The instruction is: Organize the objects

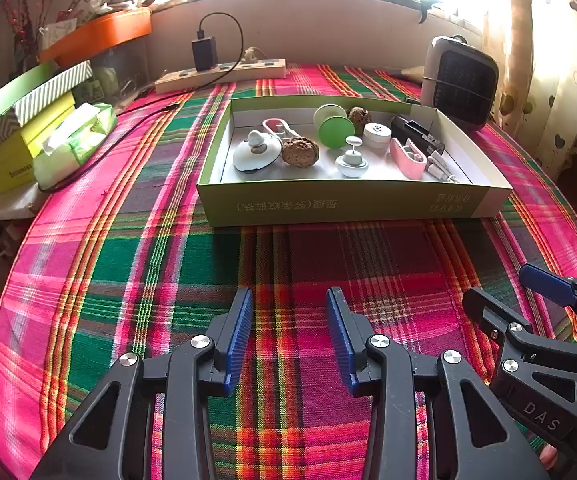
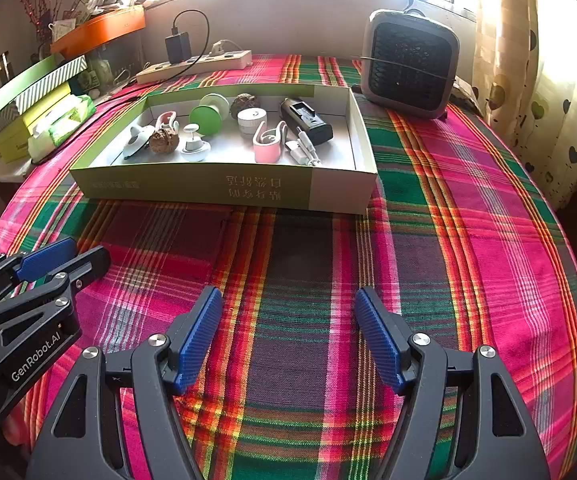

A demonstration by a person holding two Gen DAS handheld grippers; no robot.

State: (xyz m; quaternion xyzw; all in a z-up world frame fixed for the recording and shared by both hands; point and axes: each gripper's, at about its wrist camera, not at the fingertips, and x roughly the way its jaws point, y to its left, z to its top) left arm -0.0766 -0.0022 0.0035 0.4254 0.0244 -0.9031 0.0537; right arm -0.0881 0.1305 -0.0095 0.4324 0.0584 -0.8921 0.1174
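The green box on the plaid tablecloth holds two walnuts, two pink clips, one green spool, one white jar; left gripper and right gripper hover nearer, both spread, empty.

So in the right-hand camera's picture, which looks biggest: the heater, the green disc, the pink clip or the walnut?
As they look in that view:
1. Heater, easily largest.
2. Pink clip and green disc, too alike to rank.
3. Front walnut, smallest.
The heater stands farthest back, so its lead is real.
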